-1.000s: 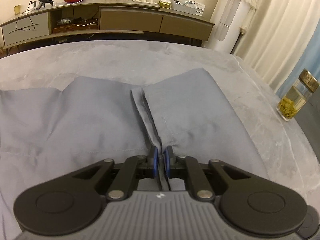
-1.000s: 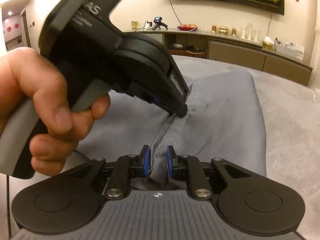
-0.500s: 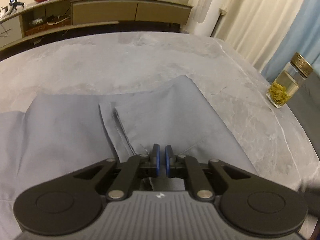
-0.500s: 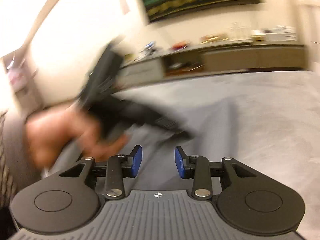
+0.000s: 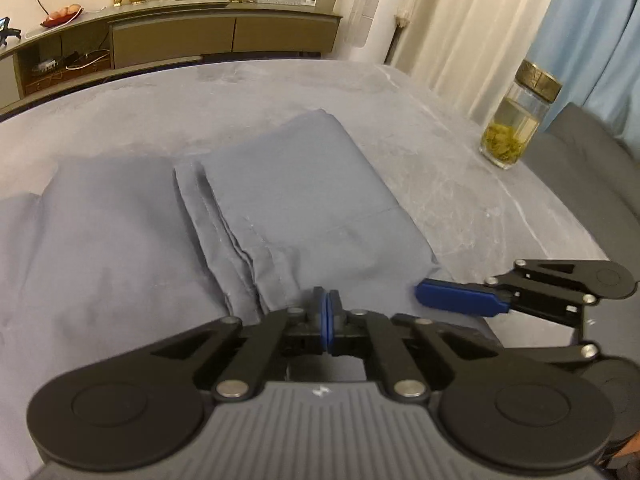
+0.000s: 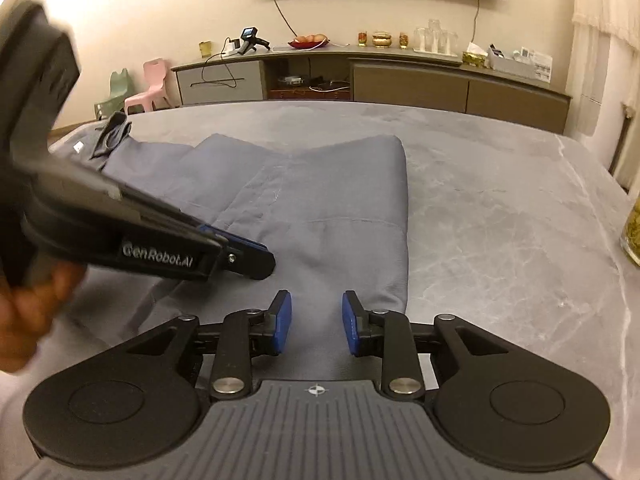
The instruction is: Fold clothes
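A grey-blue garment (image 5: 280, 208) lies partly folded on the grey marble table (image 5: 460, 184); a flap is folded over its right part, with stacked hemmed edges (image 5: 224, 236) running down the middle. My left gripper (image 5: 327, 320) is shut just above the garment's near edge, with no cloth seen between its pads. My right gripper (image 6: 316, 322) is open and empty over the near right corner of the garment (image 6: 320, 200). The right gripper also shows in the left wrist view (image 5: 464, 298), beside the folded corner. The left gripper (image 6: 256, 260) shows in the right wrist view, low over the cloth.
A glass jar with a gold lid (image 5: 516, 120) stands on the table's right side, near the edge. A long sideboard (image 6: 360, 76) with small items lines the far wall. Curtains (image 5: 480, 28) hang at the right. Small plastic chairs (image 6: 144, 84) stand at the far left.
Both grippers let go of the garment's hemmed edge. The right gripper opened and swung to the near right corner. The left gripper drew back and stays shut. The flap now lies flat.
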### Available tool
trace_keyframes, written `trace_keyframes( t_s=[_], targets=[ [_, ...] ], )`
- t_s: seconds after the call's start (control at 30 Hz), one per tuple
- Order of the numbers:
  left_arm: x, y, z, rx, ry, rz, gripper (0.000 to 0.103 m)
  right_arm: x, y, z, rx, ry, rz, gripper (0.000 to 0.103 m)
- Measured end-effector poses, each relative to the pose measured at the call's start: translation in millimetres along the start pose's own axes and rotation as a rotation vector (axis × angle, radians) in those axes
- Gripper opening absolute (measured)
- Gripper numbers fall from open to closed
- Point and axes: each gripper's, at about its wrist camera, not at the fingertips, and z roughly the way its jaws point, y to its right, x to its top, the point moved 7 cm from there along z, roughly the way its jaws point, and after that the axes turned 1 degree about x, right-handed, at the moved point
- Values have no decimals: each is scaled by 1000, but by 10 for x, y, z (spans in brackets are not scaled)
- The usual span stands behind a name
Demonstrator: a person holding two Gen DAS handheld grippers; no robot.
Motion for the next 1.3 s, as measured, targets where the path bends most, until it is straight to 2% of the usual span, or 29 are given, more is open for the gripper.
trace_keyframes(
  t_s=[0.03, 0.1, 0.13, 0.17, 0.23, 0.27, 0.3, 0.33, 0.37, 0.43, 0.53, 0.57, 0.6, 0.63, 0.67, 0.7, 0.73, 0.83, 0.87, 0.9, 0.97, 1.0, 1.07, 1.13, 1.3],
  targets=[
    [10, -4, 3, 1, -13, -12, 3, -1, 26, -113, -21, 39, 20, 37],
    [25, 40, 7, 19, -23, 14, 3, -3, 81, -344, -62, 117, 61, 80],
    [35, 60, 6, 28, -29, 21, 4, -28, 111, -419, -89, 137, 64, 86],
    [51, 67, 6, 26, -38, 15, 4, -54, 156, -401, -103, 126, 72, 86],
    [84, 79, 7, 19, -57, -1, 7, -154, 192, -248, -52, 35, 116, 69],
    [109, 83, -4, 15, -59, -12, 7, -221, 154, -218, -27, -5, 119, 42],
    [159, 88, -33, 15, -50, -26, 14, -242, 102, -194, -33, -17, 94, 40],
    [246, 106, -74, 13, -32, -37, 26, -222, 41, -220, -61, 0, 48, 36],
    [337, 125, -118, 10, -13, -47, 32, -200, -20, -247, -88, 18, 2, 32],
    [530, 191, -202, 1, 22, -52, 53, -170, -179, -286, -152, 58, -118, 28],
    [769, 371, -233, -12, 28, 2, 65, -162, -484, -319, -245, 118, -330, 23],
    [773, 426, -167, -1, -10, 43, 66, -154, -586, -324, -250, 139, -376, 21],
    [770, 479, -95, 12, -51, 87, 66, -145, -689, -331, -255, 161, -422, 20],
    [736, 503, -35, 31, -78, 129, 61, -137, -793, -337, -260, 183, -468, 20],
    [690, 471, -31, 53, -84, 160, 48, -108, -867, -347, -243, 200, -482, 20],
    [643, 433, -34, 75, -89, 190, 17, -79, -942, -357, -227, 218, -495, 20],
    [597, 395, -38, 97, -93, 219, 16, -51, -1016, -368, -211, 236, -508, 20],
    [573, 74, -462, 60, 17, 151, 14, 32, -1221, -458, -144, 311, -516, 22],
    [561, -103, -653, 48, 55, 102, 13, 64, -1273, -519, -112, 345, -502, 28],
    [549, -285, -848, 36, 93, 52, 13, 108, -1336, -602, -48, 379, -468, 46],
    [457, -732, -1180, 25, 148, -51, 13, 182, -1447, -725, 79, 424, -393, 67],
    [376, -991, -1288, 33, 167, -107, 13, 212, -1494, -763, 142, 435, -354, 67],
    [212, -1480, -1423, 43, 186, -215, 13, 218, -1593, -624, 204, 369, -315, 66],
    [-5, -1862, -1366, 44, 161, -299, 14, 223, -1694, -490, 265, 303, -276, 64],
    [-425, -2295, -1011, 9, 122, -431, 18, 72, -1972, 7, 237, 98, -333, 64]
  ],
)
